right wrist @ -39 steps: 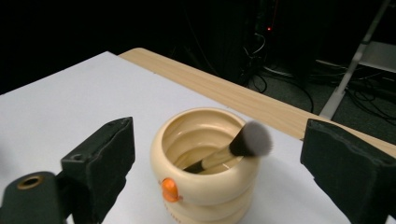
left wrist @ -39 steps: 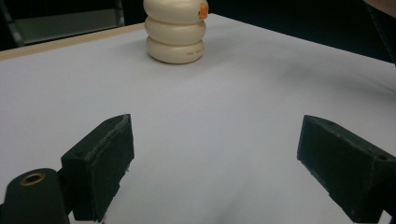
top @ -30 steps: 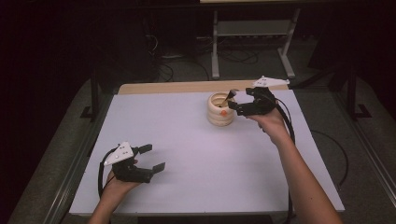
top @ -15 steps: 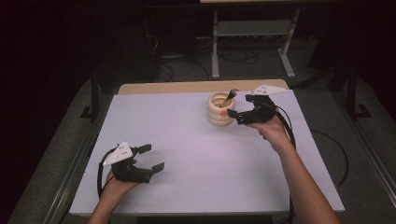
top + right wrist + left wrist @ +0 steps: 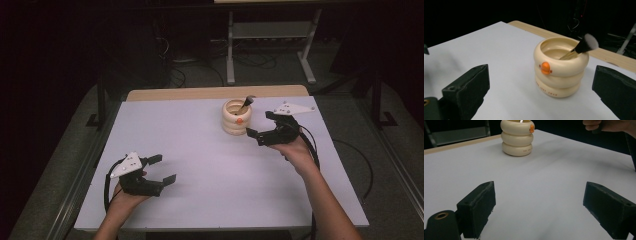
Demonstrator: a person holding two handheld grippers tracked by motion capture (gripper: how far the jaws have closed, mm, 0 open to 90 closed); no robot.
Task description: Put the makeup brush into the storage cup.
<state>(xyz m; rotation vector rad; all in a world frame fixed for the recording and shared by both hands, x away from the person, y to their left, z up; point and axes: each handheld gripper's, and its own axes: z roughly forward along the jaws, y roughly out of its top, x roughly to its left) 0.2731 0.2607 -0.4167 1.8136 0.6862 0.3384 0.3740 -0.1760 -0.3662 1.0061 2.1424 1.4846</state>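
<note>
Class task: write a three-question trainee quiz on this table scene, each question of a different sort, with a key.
1. True or false: the right gripper is shut on the makeup brush.
2. Where does the brush stand? A) flat on the table B) leaning inside the cream ringed holder C) in the left gripper
3. Fill in: the button on the holder's top ring is ____.

Key: 1 false, both grippers are open and hold nothing; 2 B; 3 orange.
</note>
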